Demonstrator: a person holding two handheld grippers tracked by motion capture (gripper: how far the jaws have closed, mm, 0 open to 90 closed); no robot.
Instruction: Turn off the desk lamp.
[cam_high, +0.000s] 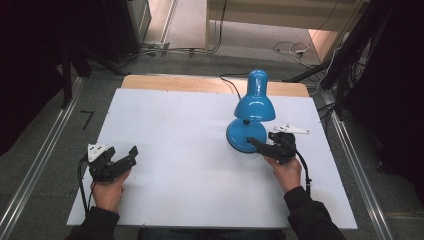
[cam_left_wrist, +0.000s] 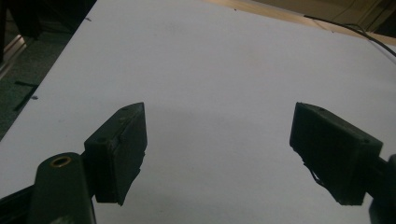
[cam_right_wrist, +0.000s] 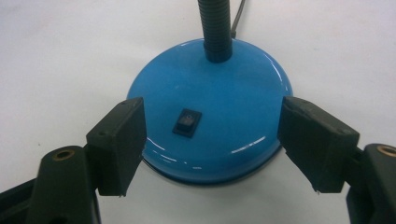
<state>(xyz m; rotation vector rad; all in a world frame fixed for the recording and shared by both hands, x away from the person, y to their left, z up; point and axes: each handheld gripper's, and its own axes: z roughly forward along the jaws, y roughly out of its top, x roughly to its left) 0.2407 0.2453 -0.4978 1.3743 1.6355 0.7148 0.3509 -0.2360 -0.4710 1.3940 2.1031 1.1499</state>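
Grey carpet floor (cam_high: 45, 145) — dim rm

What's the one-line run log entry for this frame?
right gripper: open, jaws flank blue lamp base, rocker switch between | left gripper: open, nothing between jaws, over white table

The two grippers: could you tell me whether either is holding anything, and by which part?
Nothing is held. The right gripper stands open around the lamp base; the left gripper is open above bare table.
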